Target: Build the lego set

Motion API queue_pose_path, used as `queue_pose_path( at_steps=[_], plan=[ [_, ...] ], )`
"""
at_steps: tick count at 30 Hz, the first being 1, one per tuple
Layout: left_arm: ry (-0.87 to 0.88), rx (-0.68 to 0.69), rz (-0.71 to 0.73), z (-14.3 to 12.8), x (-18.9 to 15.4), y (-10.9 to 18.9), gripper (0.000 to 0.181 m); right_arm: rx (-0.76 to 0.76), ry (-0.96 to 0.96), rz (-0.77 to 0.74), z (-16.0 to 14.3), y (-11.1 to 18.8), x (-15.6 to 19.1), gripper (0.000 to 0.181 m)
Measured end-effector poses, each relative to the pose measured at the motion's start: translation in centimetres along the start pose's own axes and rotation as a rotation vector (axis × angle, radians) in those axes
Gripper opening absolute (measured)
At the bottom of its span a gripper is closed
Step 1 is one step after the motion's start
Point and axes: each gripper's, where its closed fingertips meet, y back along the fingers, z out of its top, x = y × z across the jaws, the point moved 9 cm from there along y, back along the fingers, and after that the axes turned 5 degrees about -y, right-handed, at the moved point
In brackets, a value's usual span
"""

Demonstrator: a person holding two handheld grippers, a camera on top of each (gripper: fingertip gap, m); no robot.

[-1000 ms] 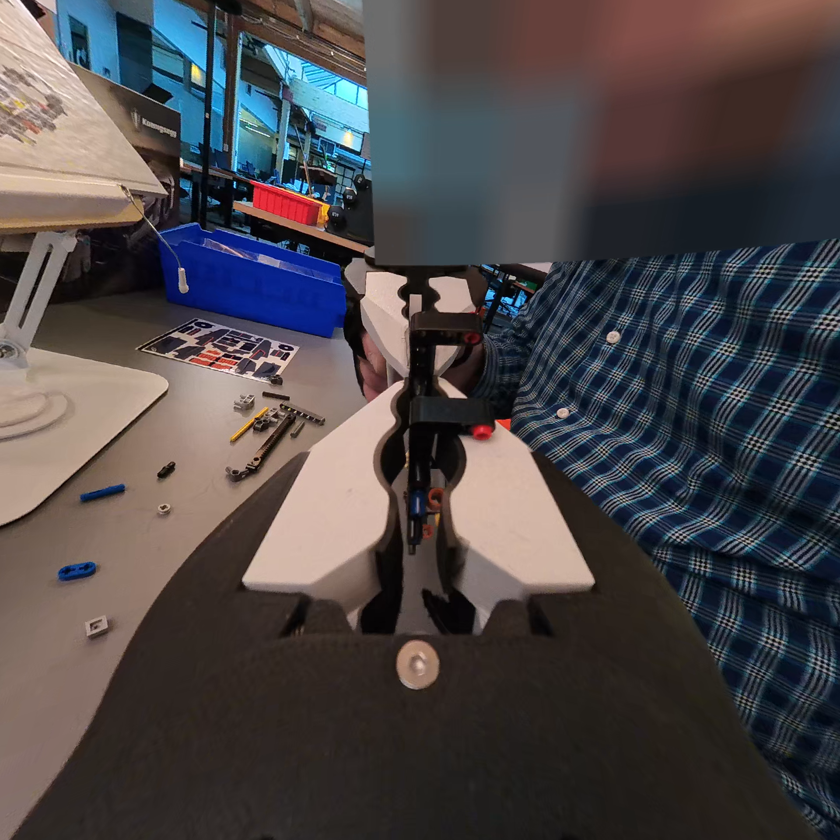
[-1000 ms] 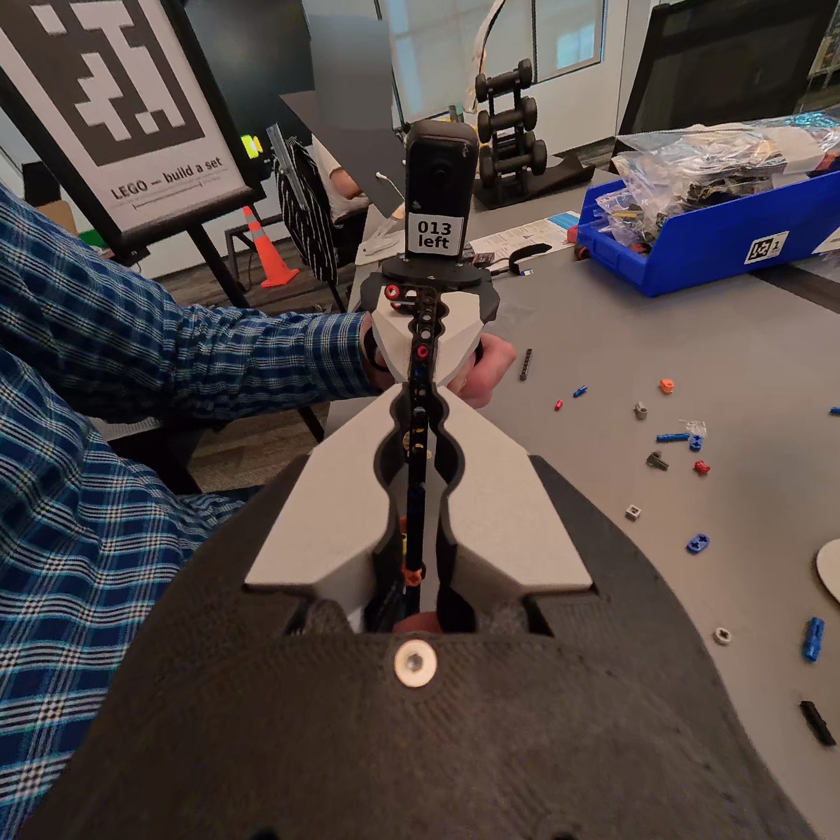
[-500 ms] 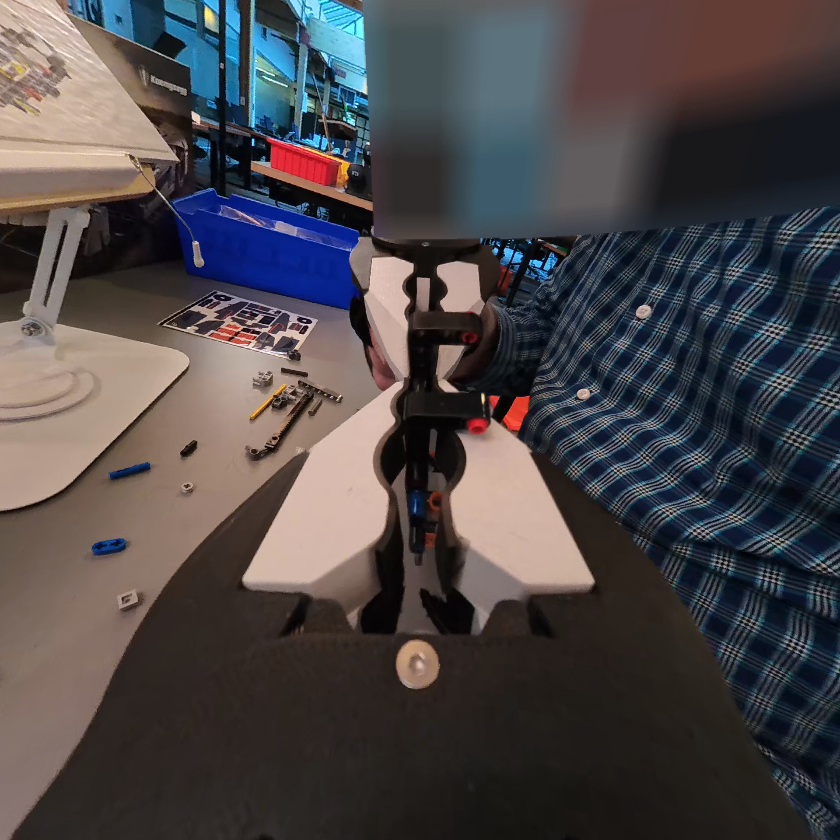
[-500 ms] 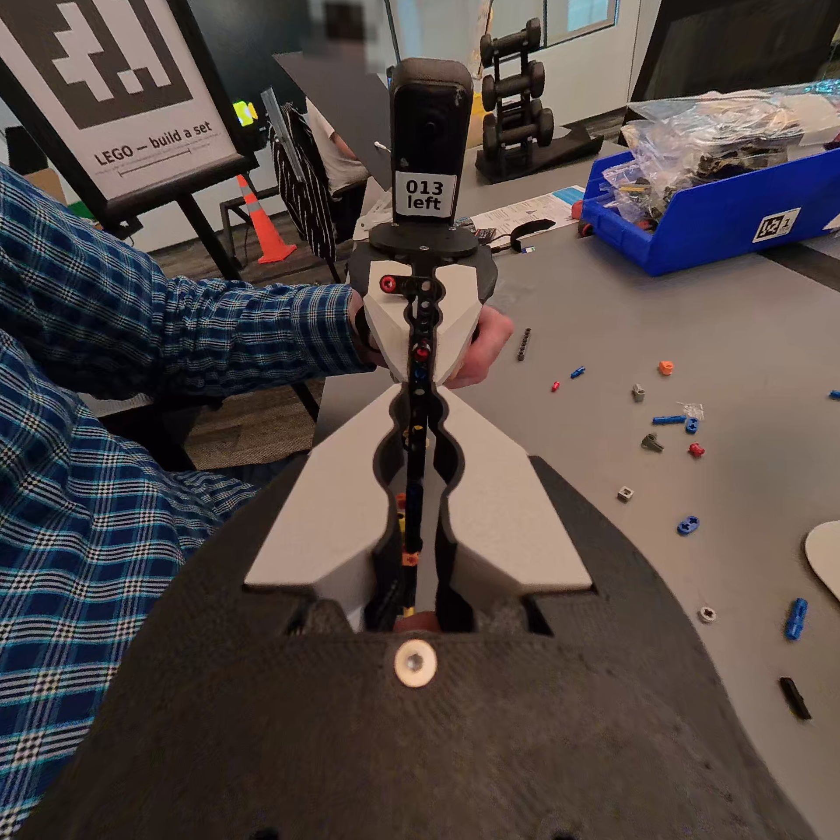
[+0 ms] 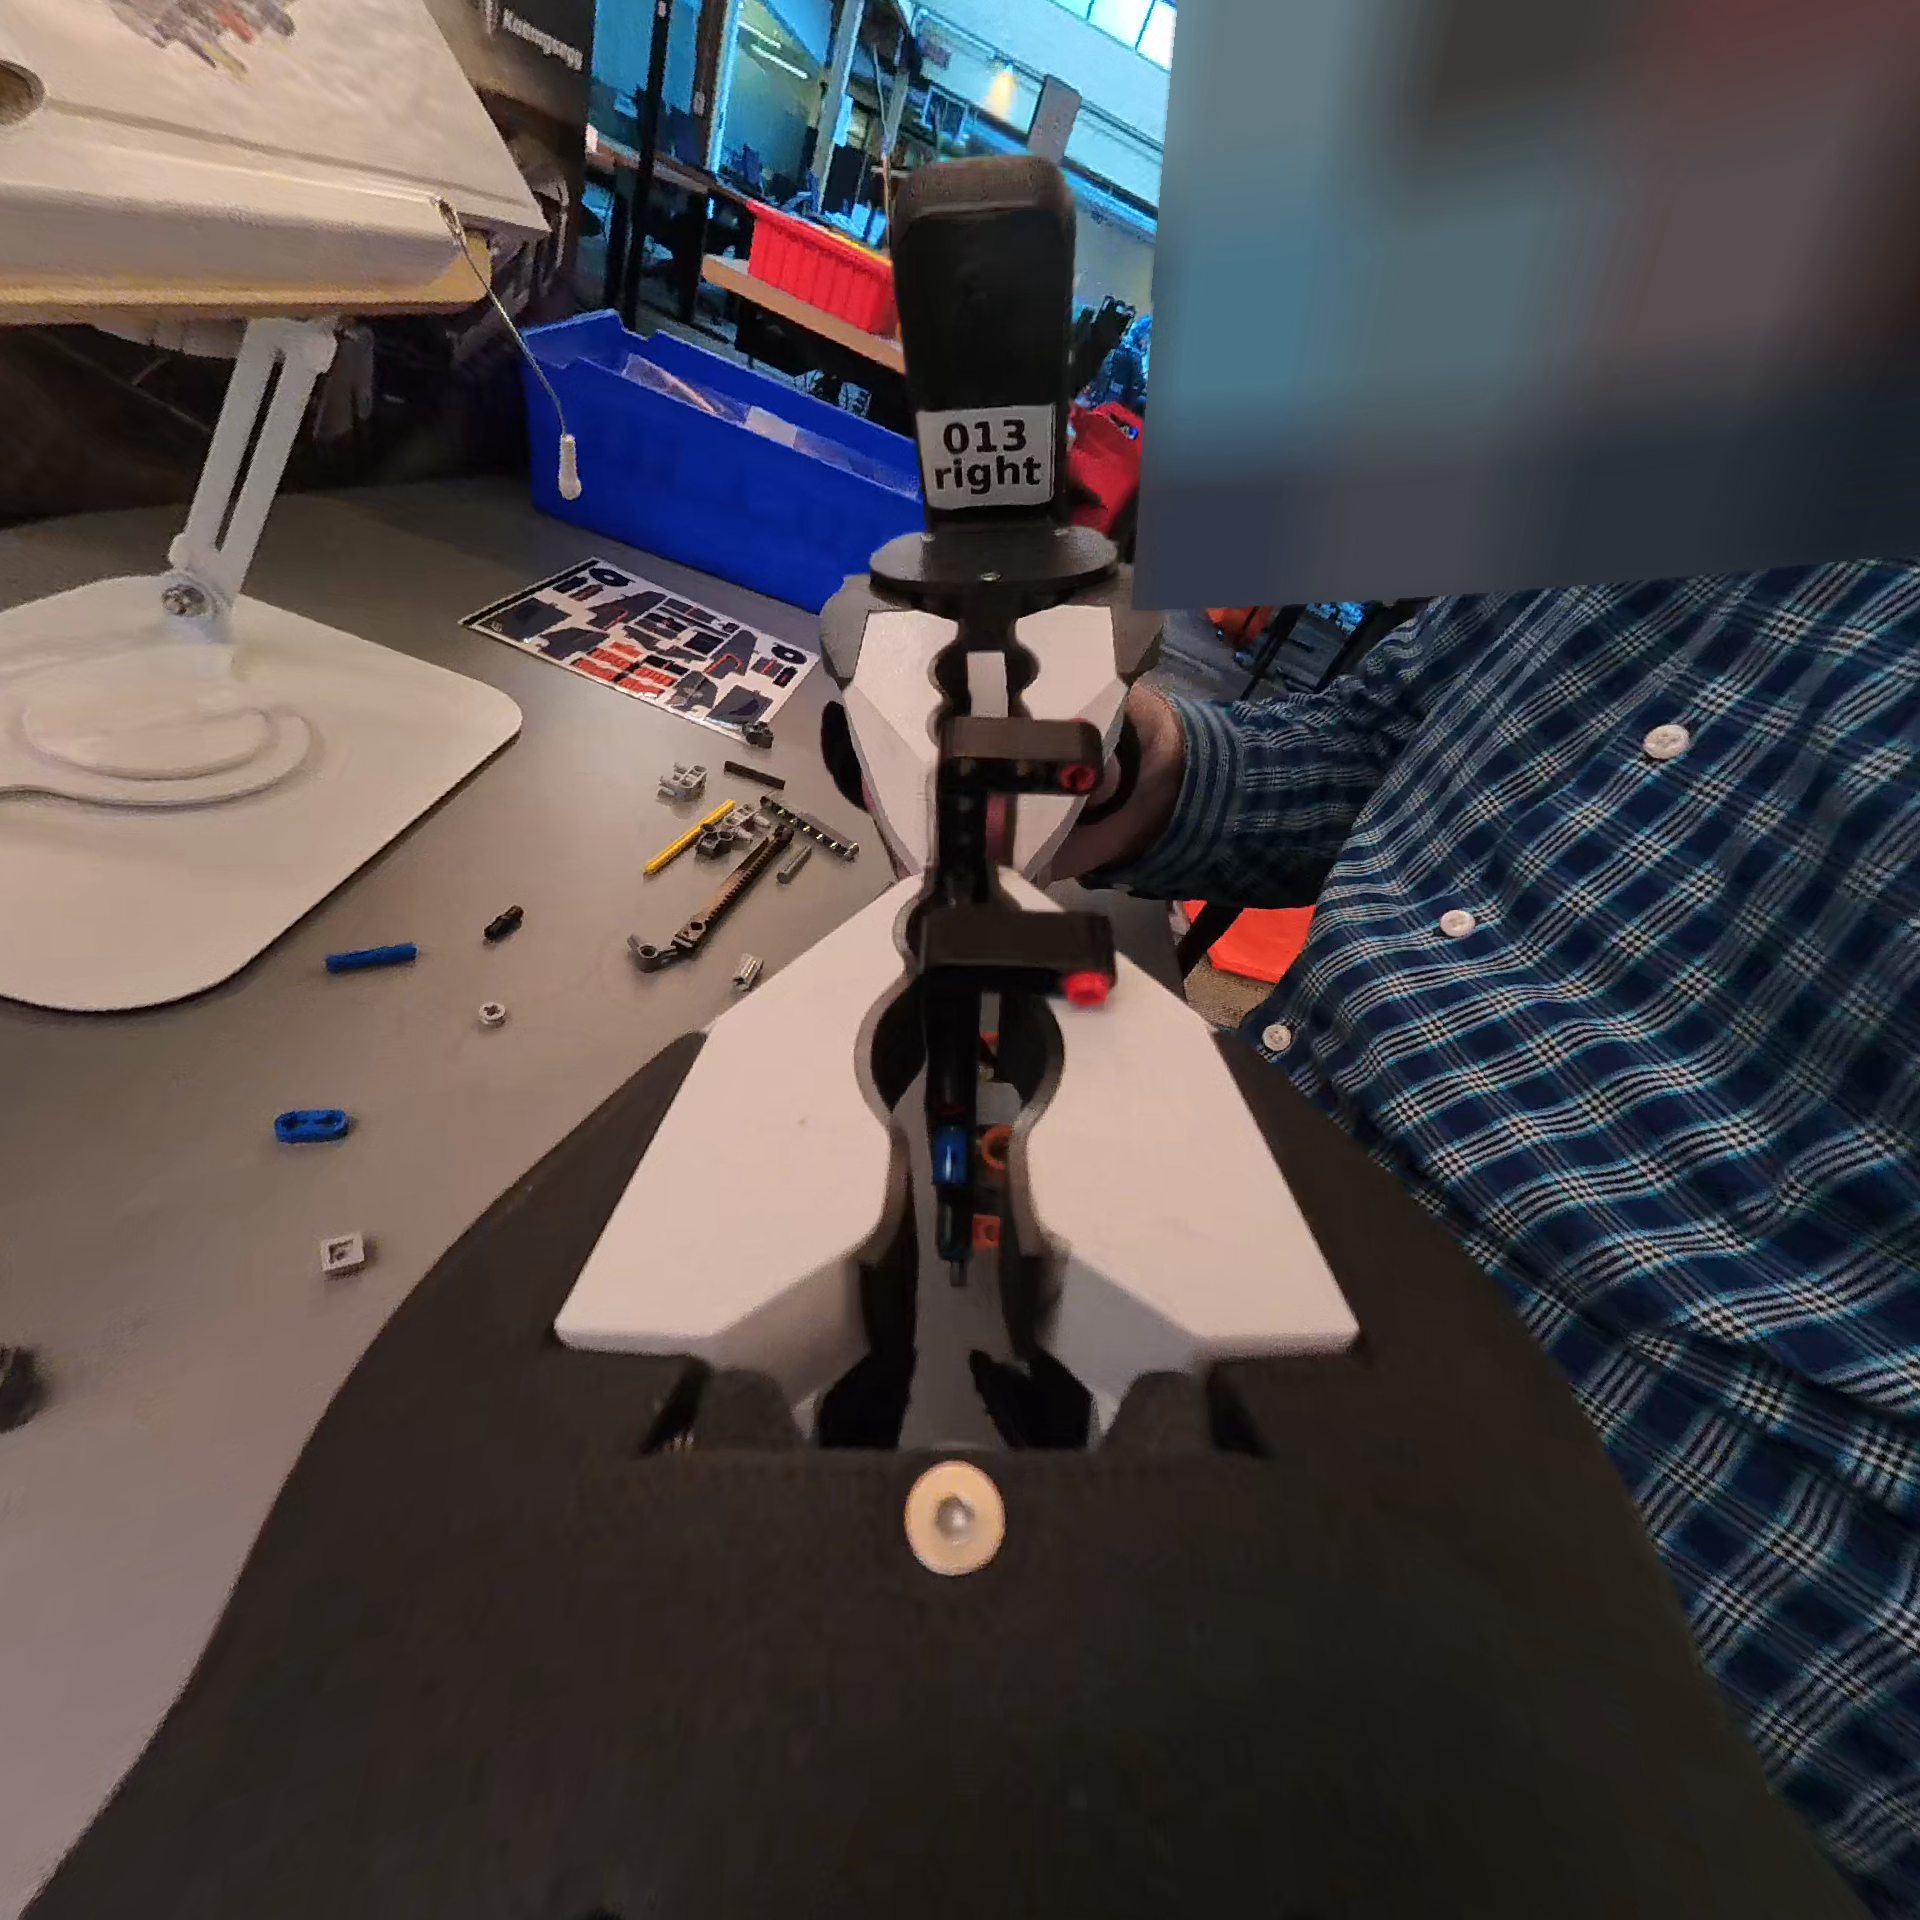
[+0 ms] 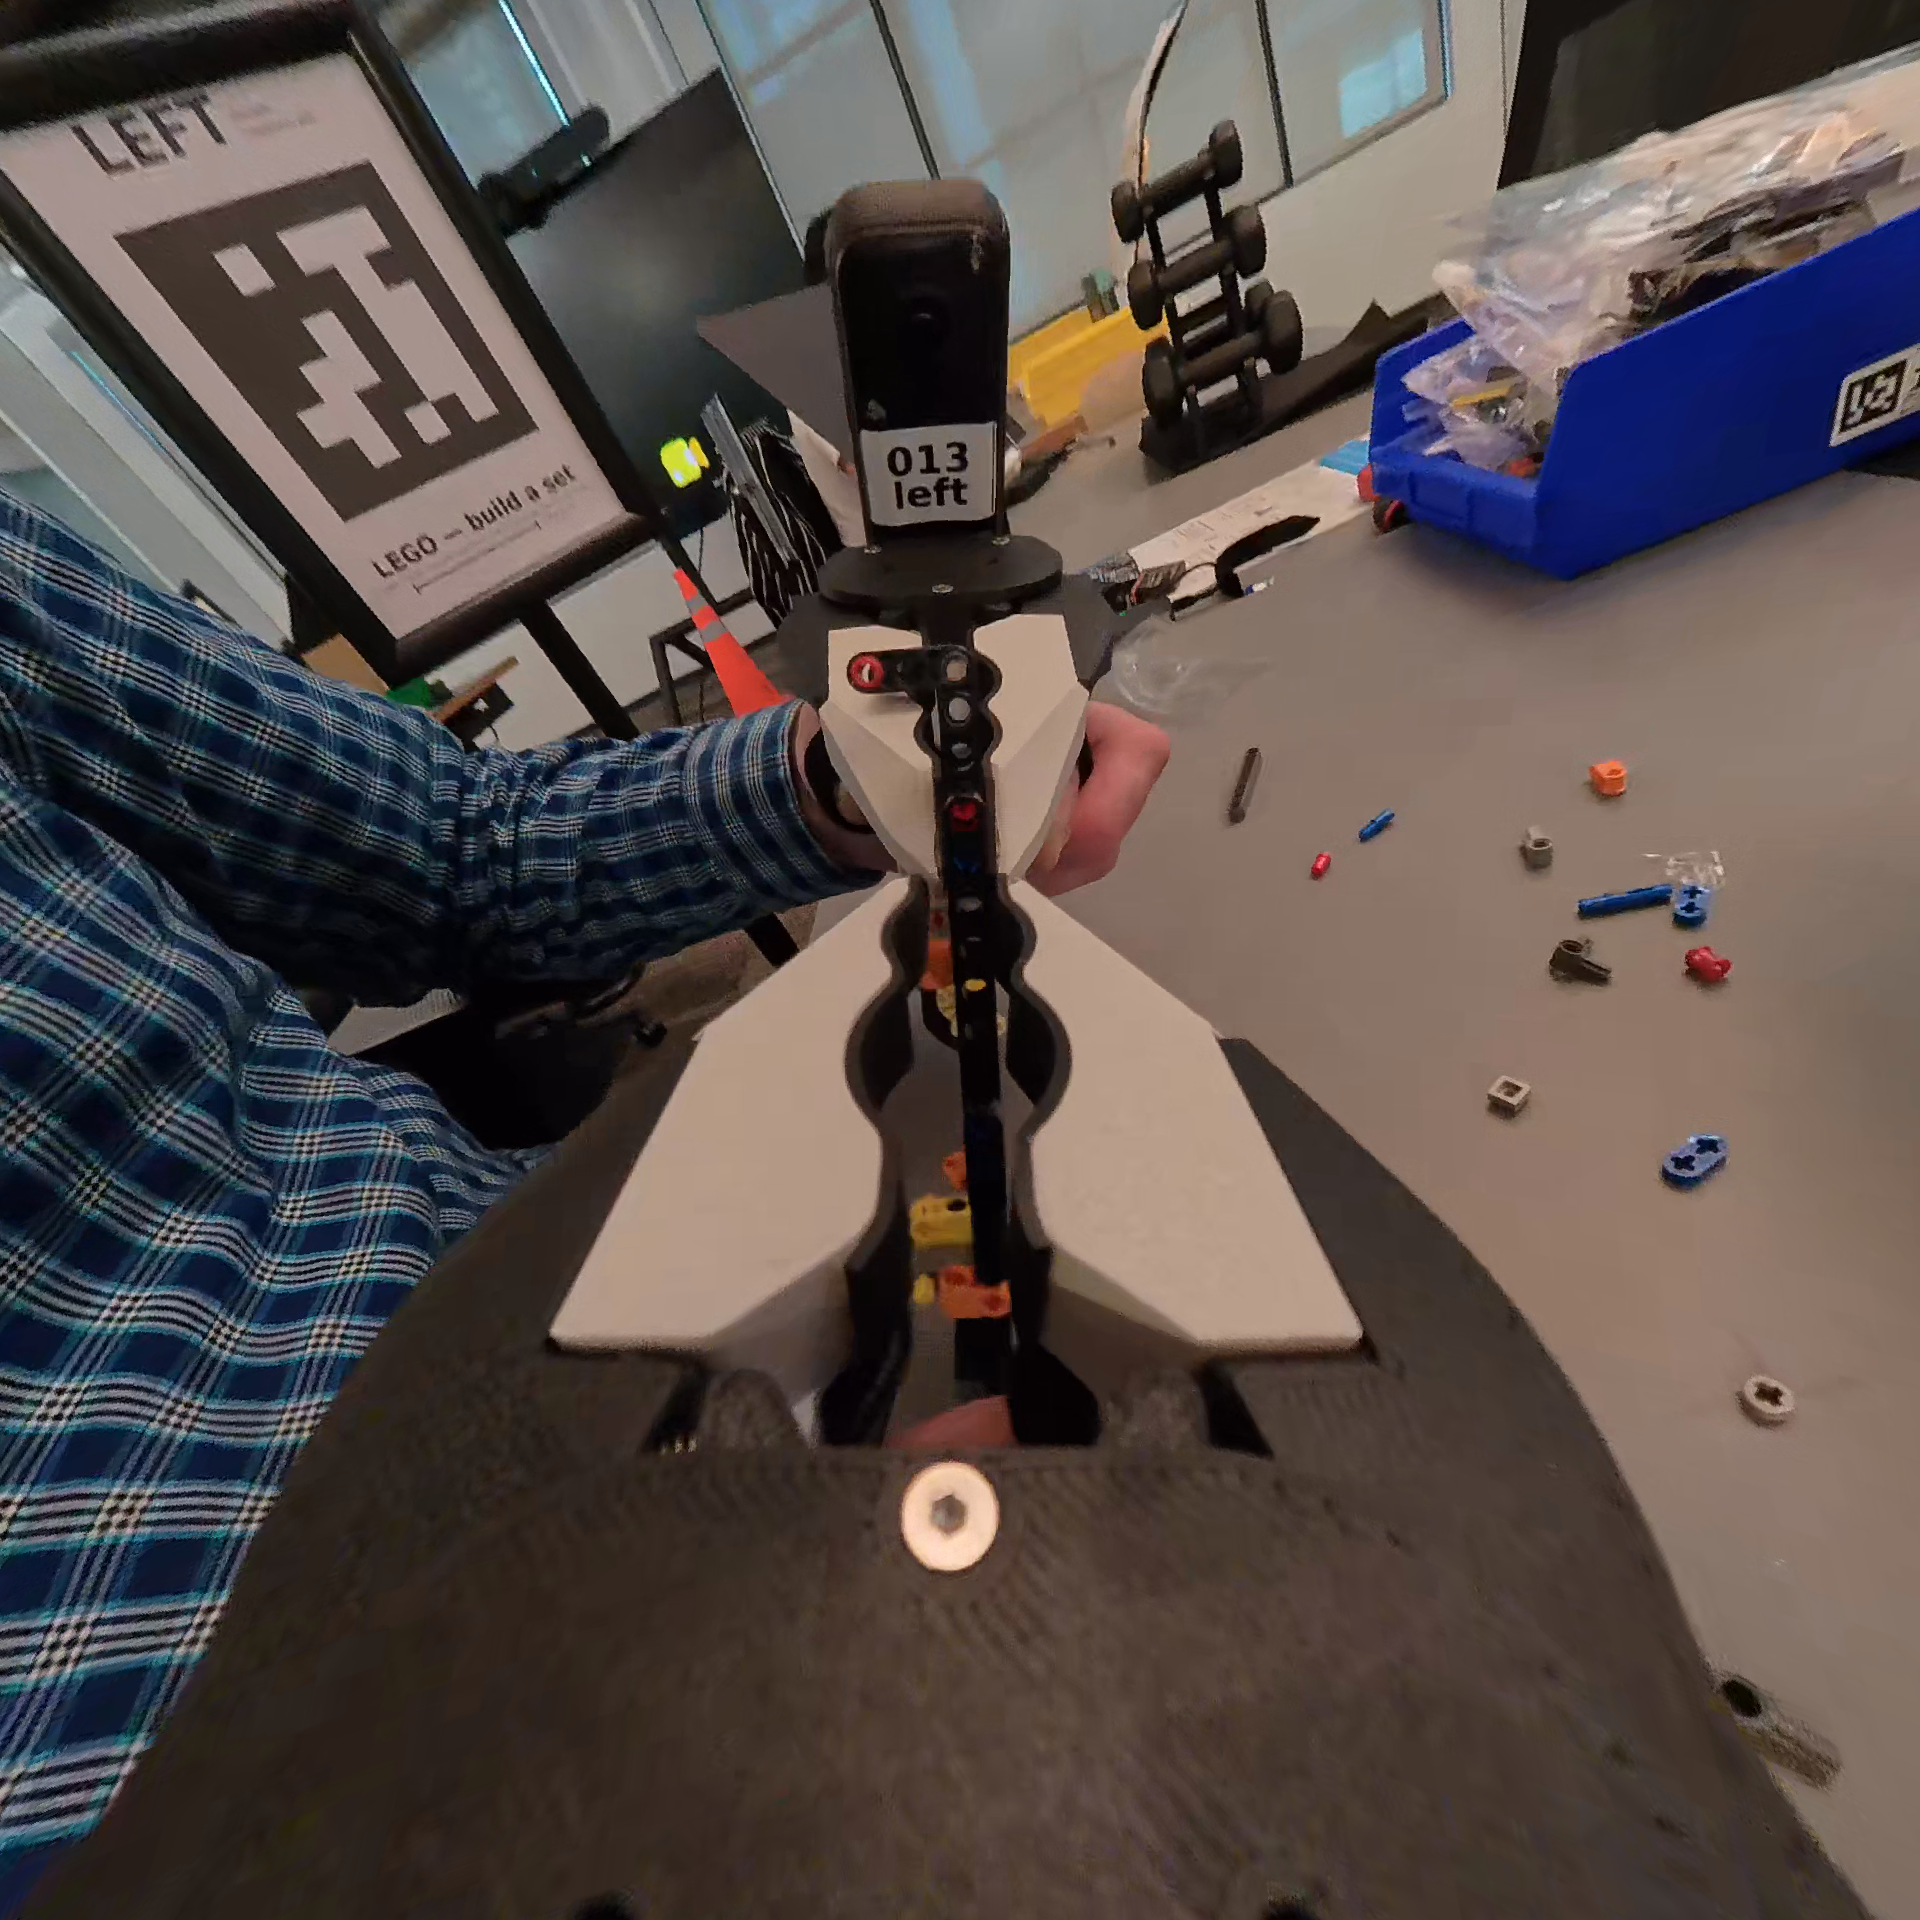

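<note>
Both grippers are meeting tip to tip above the grey table (image 6: 1455, 644), sharing one long, thin lego assembly (image 5: 961, 935), a black perforated beam with short black cross-arms ending in red pins, and blue, orange and yellow connectors pinned along it. The left gripper (image 5: 961, 935) is clamping its matte white, faceted fingers (image 5: 769, 1164) onto the near end of the beam, the scalloped black inner pads pressing against it. The right gripper (image 6: 966, 935), built the same way with a coarse black printed body, is likewise squeezing closed on the opposite end of the lego assembly (image 6: 971, 1039). A person in a blue plaid shirt (image 5: 1621, 1039) is holding each tool by hand. Small loose parts are lying scattered on the smooth tabletop: a blue oval link (image 6: 1694, 1158), a grey square stud (image 6: 1509, 1094), a long toothed black rack (image 5: 717, 904). A glossy blue plastic bin (image 6: 1704, 436) is sitting farther back, stuffed with crinkled clear bags, and a white stand (image 5: 208, 769) is propping up a booklet.
</note>
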Motion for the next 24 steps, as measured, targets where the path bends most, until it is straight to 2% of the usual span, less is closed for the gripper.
queue_pose_path(
  at_steps=[13,24],
  plan=[
    [-0.057,0.051,0.023,0.0,-0.6,-1.0,0.005,-0.039,0.086,0.036,0.3,0.9,0.0,0.005],
    [-0.056,0.056,0.039,0.1,-0.5,-1.3,0.005,-0.065,0.055,0.048,-0.1,1.3,-0.7,0.009]
  ],
)
